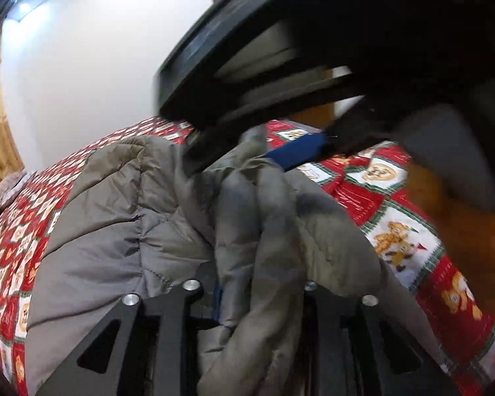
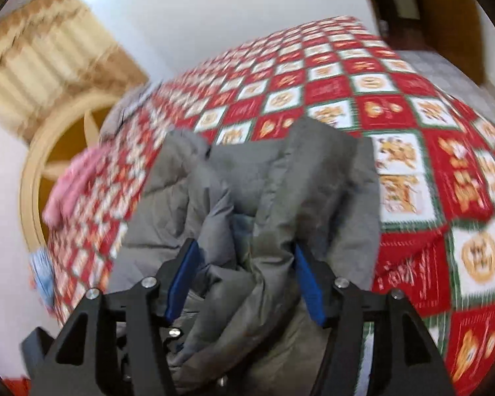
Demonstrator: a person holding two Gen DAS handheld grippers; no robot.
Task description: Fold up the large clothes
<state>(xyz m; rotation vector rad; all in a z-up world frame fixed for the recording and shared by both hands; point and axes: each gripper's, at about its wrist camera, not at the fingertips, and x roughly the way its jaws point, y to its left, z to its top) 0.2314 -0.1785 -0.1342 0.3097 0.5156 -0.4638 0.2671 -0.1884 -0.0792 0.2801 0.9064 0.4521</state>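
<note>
Along the bed's left edge in the right wrist view lie a pink garment (image 2: pixel 71 184) and, nearer, something pale blue (image 2: pixel 43 272), with a beige curtain (image 2: pixel 46 72) behind. The grey quilted jacket (image 2: pixel 247 191) sits on the red-and-white teddy-bear bedspread (image 2: pixel 412 132), bunched, its long axis running away from the cameras toward the far edge. The left gripper (image 1: pixel 260 283) has jacket folds between its fingers, the pads hidden; I cannot tell if they pinch. The right gripper (image 2: pixel 246 277) stands spread, blue pads (image 2: pixel 181 277) flanking loose fabric. The right gripper's black body fills the upper right of the left view. No writing is readable.
</note>
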